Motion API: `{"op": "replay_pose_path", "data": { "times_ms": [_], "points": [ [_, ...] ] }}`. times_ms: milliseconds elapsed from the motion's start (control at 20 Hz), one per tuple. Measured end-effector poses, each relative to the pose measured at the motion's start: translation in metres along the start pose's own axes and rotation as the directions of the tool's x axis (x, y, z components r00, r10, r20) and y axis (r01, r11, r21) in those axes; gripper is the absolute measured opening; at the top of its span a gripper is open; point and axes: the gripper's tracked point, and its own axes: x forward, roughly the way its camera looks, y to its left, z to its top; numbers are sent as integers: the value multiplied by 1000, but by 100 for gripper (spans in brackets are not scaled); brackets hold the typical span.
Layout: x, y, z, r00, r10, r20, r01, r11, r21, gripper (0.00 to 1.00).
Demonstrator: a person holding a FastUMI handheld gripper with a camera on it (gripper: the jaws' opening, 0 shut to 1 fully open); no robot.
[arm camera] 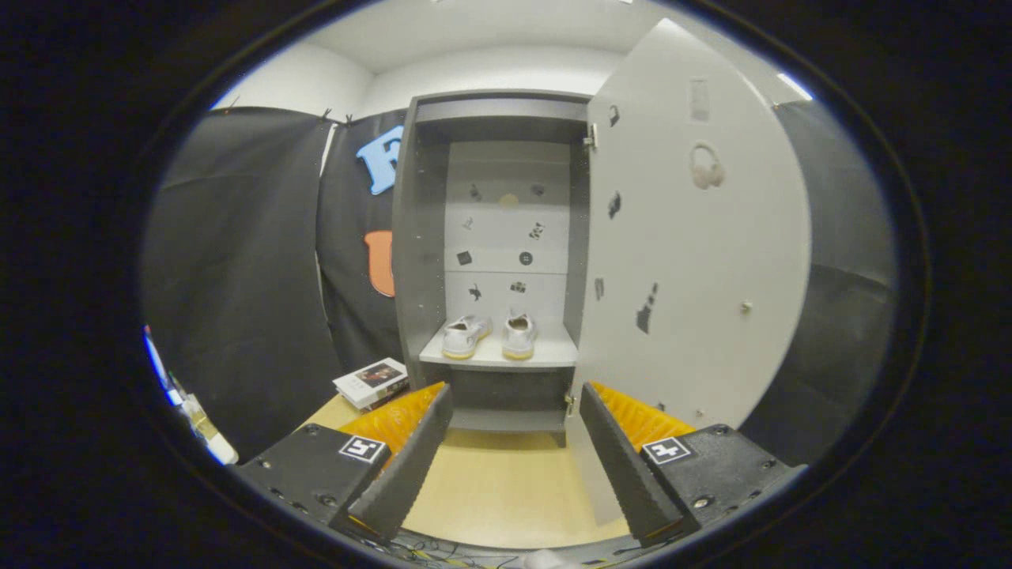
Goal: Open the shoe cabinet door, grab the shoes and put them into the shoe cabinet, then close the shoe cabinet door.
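While the gripper (514, 450) hangs released and empty, the tall grey wooden shoe cabinet (411, 261), door (696, 253) open, holds two white low-top shoes (489, 335) on its shelf.

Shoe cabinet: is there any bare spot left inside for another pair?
On the shelf, the white shoes fill the middle, leaving thin strips by each side wall. The lower compartment looks bare, and the floor between the open fingers and the cabinet is free. Books crowd the left.
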Motion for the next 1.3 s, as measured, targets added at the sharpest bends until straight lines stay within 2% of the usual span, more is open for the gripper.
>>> {"op": "replay_pose_path", "data": {
  "times_ms": [350,500,700,1000,1300],
  "points": [
    [-66,-107,0,993,-114,25,113,993,27,100],
    [-70,-163,-2,987,-161,30,159,986,55,100],
    [-56,-223,-2,984,-176,28,174,982,68,100],
    [0,-252,3,997,-76,33,74,995,62,100],
    [35,-240,36,994,73,80,-76,996,37,100]
  ]
}}
